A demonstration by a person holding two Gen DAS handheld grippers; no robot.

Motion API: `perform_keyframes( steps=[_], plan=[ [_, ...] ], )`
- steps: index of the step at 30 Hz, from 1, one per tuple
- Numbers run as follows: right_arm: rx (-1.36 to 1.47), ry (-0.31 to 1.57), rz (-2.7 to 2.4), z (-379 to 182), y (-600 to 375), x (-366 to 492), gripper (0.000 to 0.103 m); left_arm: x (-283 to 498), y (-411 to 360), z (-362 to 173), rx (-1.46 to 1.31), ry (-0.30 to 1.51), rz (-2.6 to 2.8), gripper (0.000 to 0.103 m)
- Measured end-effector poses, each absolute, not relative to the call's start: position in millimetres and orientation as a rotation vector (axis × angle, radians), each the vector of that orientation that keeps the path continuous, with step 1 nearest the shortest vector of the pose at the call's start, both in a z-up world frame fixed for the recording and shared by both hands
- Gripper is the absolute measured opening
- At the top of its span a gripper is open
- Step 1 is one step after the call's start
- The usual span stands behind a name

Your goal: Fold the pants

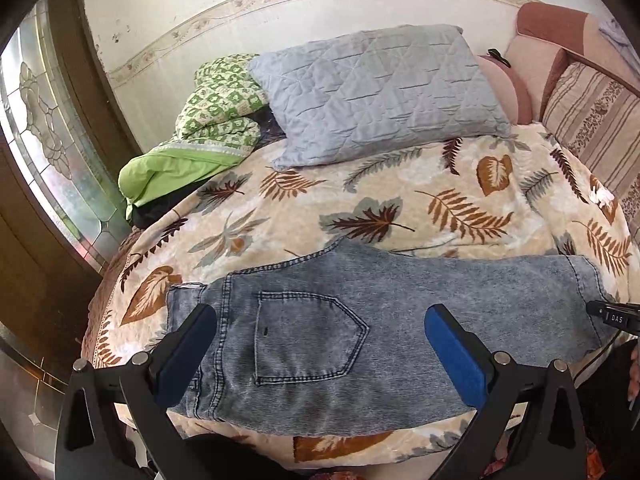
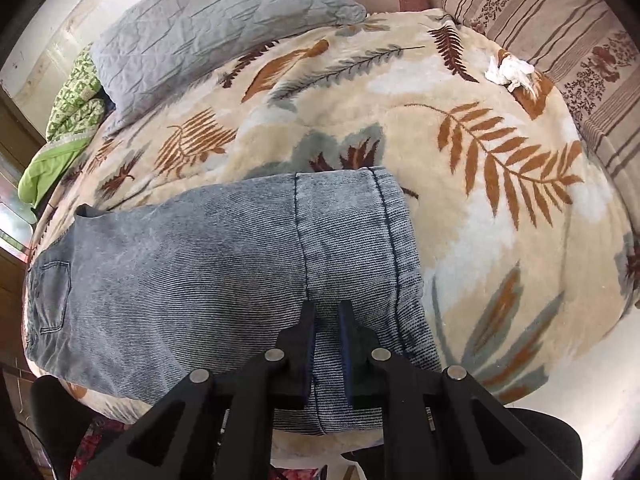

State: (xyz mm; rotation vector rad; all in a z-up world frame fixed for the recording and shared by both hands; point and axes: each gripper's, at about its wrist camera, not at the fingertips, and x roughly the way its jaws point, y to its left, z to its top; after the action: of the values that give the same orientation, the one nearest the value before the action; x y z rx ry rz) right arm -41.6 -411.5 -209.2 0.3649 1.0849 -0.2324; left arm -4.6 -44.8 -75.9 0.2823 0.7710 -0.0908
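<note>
Light blue denim pants [image 1: 360,332] lie flat along the near edge of the bed, back pocket up, waistband at the left and leg hems at the right. My left gripper [image 1: 320,320] is open, its blue pads wide apart above the pocket area, holding nothing. In the right wrist view the pants [image 2: 200,280] stretch left from the hems. My right gripper [image 2: 328,312] has its fingers close together at the near edge of the leg ends, with denim between the pads. The right gripper also shows at the right edge of the left wrist view [image 1: 612,316].
The bed has a leaf-patterned blanket [image 1: 360,200]. A grey quilted pillow [image 1: 380,92] and a green patterned quilt [image 1: 208,120] lie at the far side. Striped cushions [image 2: 560,40] line the right. A crumpled white tissue [image 2: 510,70] lies near them. A glass door [image 1: 52,140] stands at the left.
</note>
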Motion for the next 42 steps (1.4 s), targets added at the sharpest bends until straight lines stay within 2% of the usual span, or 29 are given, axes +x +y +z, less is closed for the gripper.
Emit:
perform_keyframes(
  steps=[8,16,21,31,38,42],
  plan=[
    [0.333,1.022,-0.188,-180,-388,-29,0.016,11,-21,-90,0.243,0.808,-0.07,0.103],
    [0.392,1.138,-0.144,-211,-372,-9,0.016,49,18,-172,0.217,1.035,0.041,0.103],
    [0.421,1.131,-0.122,-216,-377,-17,0.015,62,21,-219,0.242,1.167,0.048,0.103],
    [0.512,0.987,-0.208,-175,-440,-16,0.015,52,-30,-202,0.31,1.098,-0.072,0.103],
    [0.651,1.078,-0.207,-223,-468,14,0.015,43,-65,-229,0.419,1.116,-0.133,0.103],
    [0.691,1.036,-0.18,-218,-473,5,0.015,42,-65,-225,0.407,1.133,-0.136,0.103]
  ],
)
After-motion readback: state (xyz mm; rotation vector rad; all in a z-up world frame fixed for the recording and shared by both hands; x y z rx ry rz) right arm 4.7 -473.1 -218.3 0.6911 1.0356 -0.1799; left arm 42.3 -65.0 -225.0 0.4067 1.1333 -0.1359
